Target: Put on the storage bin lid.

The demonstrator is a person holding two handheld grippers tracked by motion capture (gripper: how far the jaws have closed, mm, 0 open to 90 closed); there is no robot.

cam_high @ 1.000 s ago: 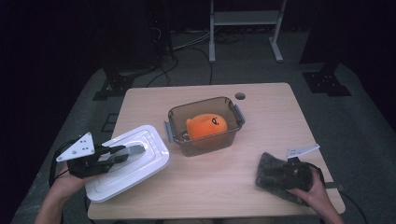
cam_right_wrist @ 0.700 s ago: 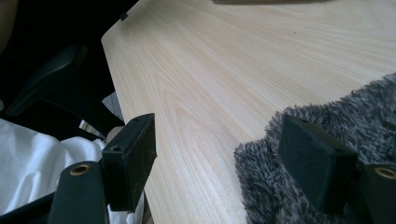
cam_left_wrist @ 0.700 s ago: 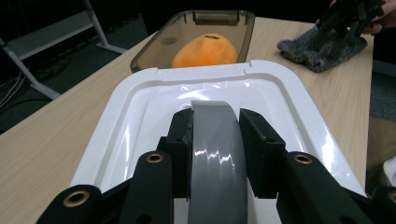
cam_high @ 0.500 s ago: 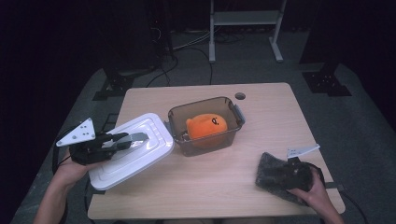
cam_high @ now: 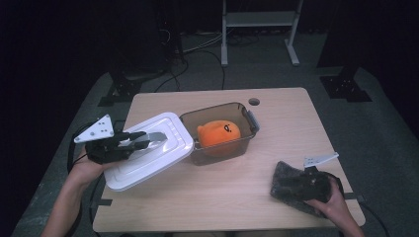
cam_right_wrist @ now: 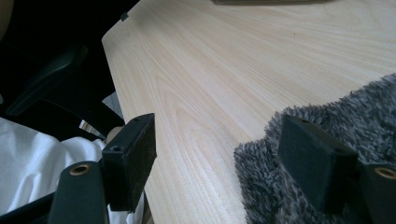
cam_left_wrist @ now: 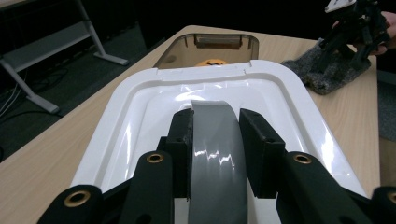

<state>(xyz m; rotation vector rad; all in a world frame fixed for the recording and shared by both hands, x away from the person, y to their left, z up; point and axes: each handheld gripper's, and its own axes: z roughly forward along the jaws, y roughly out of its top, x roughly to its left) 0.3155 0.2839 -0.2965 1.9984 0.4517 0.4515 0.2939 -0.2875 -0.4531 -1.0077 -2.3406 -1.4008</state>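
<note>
My left gripper (cam_high: pixel 147 140) is shut on the grey handle (cam_left_wrist: pixel 217 144) of a white rectangular lid (cam_high: pixel 157 153). The lid hangs tilted above the table's left side, and its right edge reaches the left rim of the clear brown container (cam_high: pixel 248 120). An orange plush toy (cam_high: pixel 219 134) lies inside that container (cam_left_wrist: pixel 205 43). My right gripper (cam_high: pixel 302 185) sits at the front right on a grey fuzzy cloth (cam_high: pixel 285 178). In the right gripper view its jaws (cam_right_wrist: pixel 219 163) stand wide apart, one over bare wood and one on the cloth (cam_right_wrist: pixel 364 112).
The wooden table (cam_high: pixel 286 128) has a small round hole (cam_high: pixel 254 101) near its far edge. A white metal stand (cam_high: pixel 257 19) and cables lie on the dark floor behind. Table edges drop off close to both hands.
The left gripper has lifted the white lid and carried it right and up toward the container; the lid now overlaps the container's left rim. The right gripper has stayed on the cloth.
</note>
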